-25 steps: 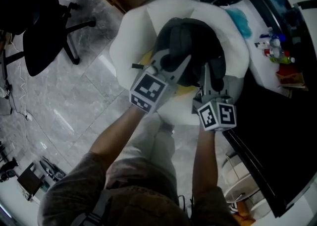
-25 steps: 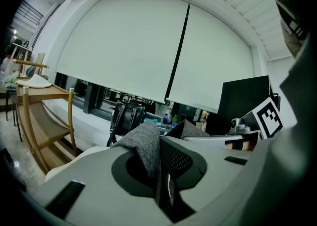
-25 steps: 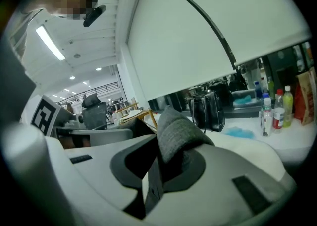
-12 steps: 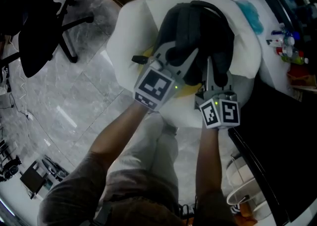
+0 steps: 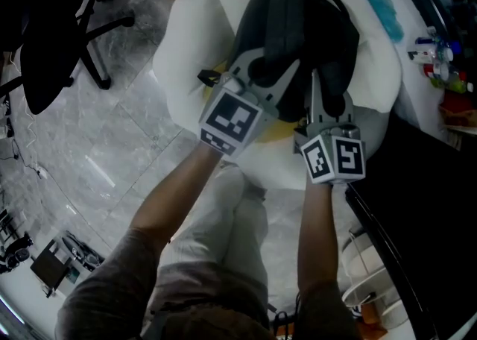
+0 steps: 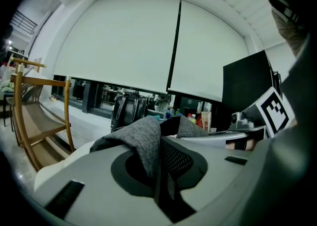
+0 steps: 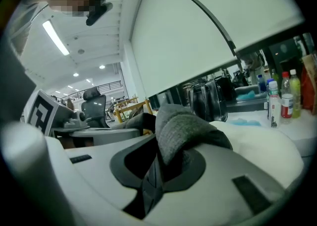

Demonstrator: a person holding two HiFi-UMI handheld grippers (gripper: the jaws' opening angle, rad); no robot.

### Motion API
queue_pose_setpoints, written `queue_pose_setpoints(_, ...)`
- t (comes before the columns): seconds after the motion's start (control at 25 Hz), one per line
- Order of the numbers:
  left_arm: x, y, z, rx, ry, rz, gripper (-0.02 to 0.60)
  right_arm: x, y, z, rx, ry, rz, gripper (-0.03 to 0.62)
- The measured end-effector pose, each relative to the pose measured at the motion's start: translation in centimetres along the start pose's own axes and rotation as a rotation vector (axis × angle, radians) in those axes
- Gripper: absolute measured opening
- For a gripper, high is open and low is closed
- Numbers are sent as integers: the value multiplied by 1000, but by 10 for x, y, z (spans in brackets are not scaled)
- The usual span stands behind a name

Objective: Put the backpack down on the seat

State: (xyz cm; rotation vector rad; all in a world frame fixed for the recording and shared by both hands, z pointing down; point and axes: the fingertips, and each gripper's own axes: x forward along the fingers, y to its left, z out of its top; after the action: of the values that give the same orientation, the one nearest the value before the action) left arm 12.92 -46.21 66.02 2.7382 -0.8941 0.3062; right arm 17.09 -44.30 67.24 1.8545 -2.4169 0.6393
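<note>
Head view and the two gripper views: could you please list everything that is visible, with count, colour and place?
backpack: one, dark grey, on or just above the seat; I cannot tell which
seat: one, white, soft, centre
office chair: one, black, on the floor at far left
floor: grey tiles, left
wooden frame: one, light brown, beyond the seat
black bag: one, on the ledge behind the seat
bottles: several, mixed colours, on the white top at right
blue cloth: one, beside the seat
left gripper: grey, shut on backpack fabric
right gripper: grey, shut on backpack fabric
arms: two, bare, brown sleeves
</note>
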Motion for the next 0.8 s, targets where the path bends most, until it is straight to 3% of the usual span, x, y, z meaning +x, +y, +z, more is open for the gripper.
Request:
queue_pose_setpoints(0.16, -2, 2, -6, -17, 21, 21, 69, -2, -3, -6, 18, 28, -18, 81)
queue_pose_setpoints(0.36, -6, 8, -10, -30, 45, 92, 165, -11, -12, -12, 44, 41, -95, 258)
queue_pose_setpoints(0.44, -8, 9, -13, -36, 54, 114, 243, -14, -13, -13, 47, 46, -117, 298)
queue_pose_setpoints(0.48, -10, 9, -14, -41, 58, 128, 286, -16, -14, -14, 50, 50, -126, 312)
queue_pose_setpoints(0.64, -19, 8, -22, -67, 78, 173, 356, -24, -17, -18, 61, 71, -157, 349)
queue_pose_setpoints(0.8, -30, 3, -24, -78, 82, 190, 359, -34, -11, -21, 70, 90, -151, 371)
